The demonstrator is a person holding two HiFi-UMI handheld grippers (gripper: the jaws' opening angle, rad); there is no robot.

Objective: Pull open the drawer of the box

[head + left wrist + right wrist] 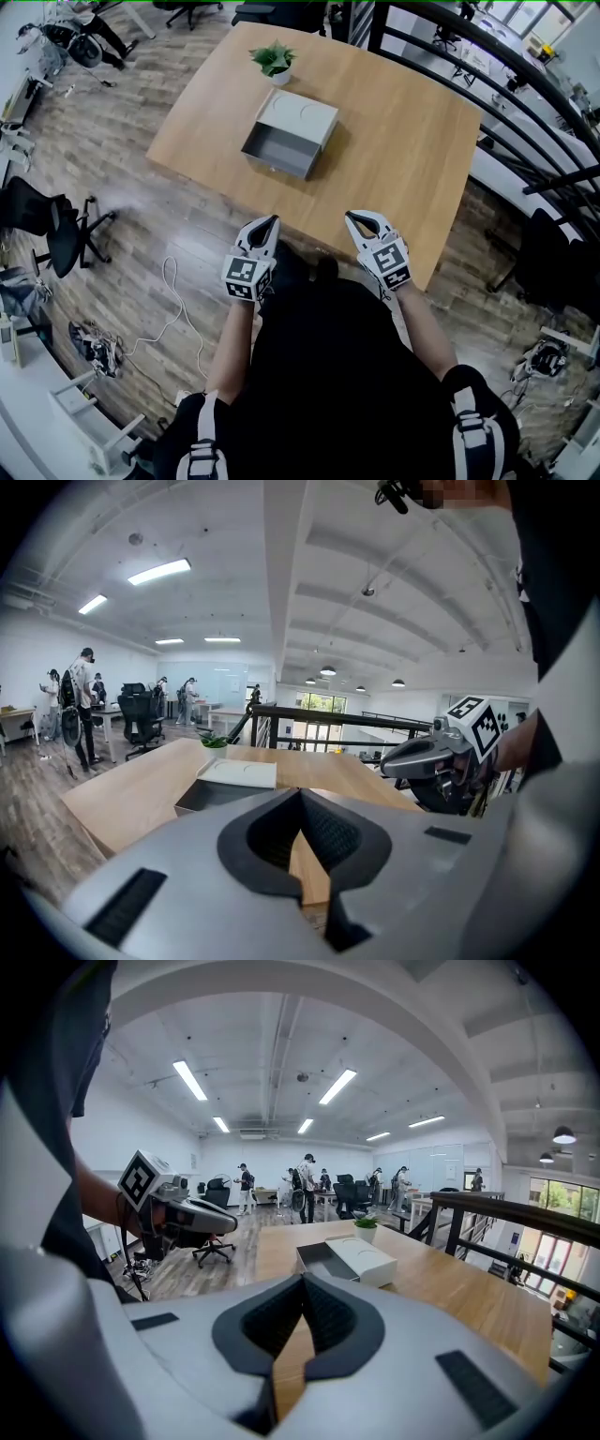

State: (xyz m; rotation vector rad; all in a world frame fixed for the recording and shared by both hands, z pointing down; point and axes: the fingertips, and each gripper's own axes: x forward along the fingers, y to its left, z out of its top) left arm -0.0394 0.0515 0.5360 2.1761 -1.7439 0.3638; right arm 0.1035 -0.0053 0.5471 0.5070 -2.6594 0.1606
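A white box [302, 114] lies in the middle of the wooden table [412, 159], and its grey drawer [279, 150] stands pulled out toward me, empty. The left gripper view shows the box [239, 772] with the drawer [208, 796] ahead and left; in the right gripper view the box [364, 1258] and drawer [319, 1257] are straight ahead. My left gripper [269, 222] and right gripper [353, 218] hover side by side over the table's near edge, well short of the drawer. Both are shut with nothing in them.
A small potted plant [273, 61] stands just behind the box. A black railing [525, 103] runs along the table's right side. An office chair [56, 230] and a loose cable [173, 300] are on the wood floor at left. People stand far off in the room.
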